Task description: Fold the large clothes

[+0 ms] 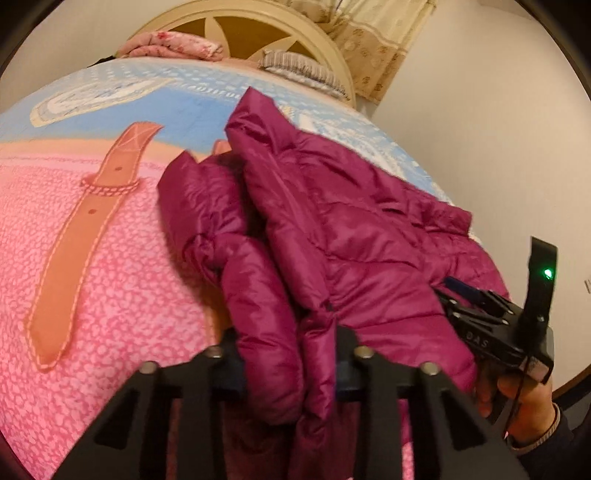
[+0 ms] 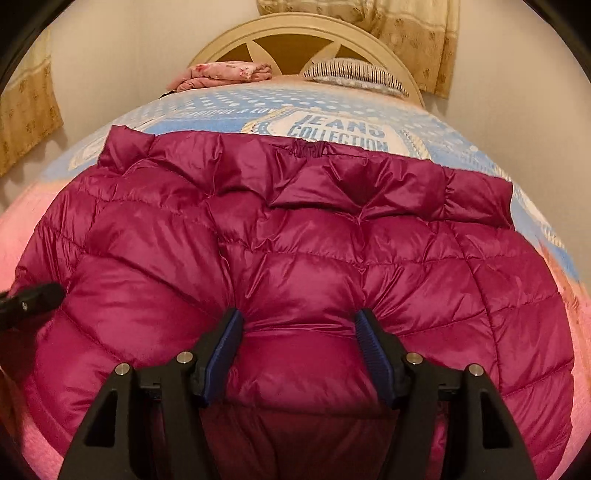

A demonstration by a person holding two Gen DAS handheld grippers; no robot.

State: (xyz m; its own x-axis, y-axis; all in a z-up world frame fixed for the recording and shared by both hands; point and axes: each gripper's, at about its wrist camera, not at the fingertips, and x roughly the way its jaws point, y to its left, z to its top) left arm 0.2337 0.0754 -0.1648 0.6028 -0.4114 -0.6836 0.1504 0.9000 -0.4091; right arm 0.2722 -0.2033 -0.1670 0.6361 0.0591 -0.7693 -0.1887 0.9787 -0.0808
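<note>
Magenta quilted puffer jacket [image 2: 295,236] lies on the bed [image 1: 110,258], spread over the side nearer the plain wall [image 1: 480,129]. Its straight hem edge points toward the headboard [image 2: 295,33]; its near edge hangs just over the foot edge of the bed.

Left tool [image 1: 288,365]: fingers closed onto a sleeve [image 1: 266,314] and a fold of jacket fabric bunched between them at the foot edge. The fingertips are buried in the cloth.

Right tool [image 2: 297,332]: blue-padded fingers [image 2: 371,347] set fairly wide, pressed against a thick bulge of the jacket body that fills the gap between them. In the left wrist view the same tool [image 1: 480,317] sits at the jacket's wall-side edge, a hand [image 1: 517,402] wrapped around its grip, green light on.

No containers in view.

Surface: bedspread [image 1: 92,295] pink and pebbled toward the foot, with a printed tan belt strap [image 1: 81,236]; pale blue with white dots toward the head, lettered "JEANS COLLECTION" [image 2: 338,134].

At the head edge: folded pink floral cloth [image 2: 225,74] and a striped pillow [image 2: 351,72], both against the cream arched headboard.

Room: beige patterned curtains [image 2: 406,33] behind the headboard.
</note>
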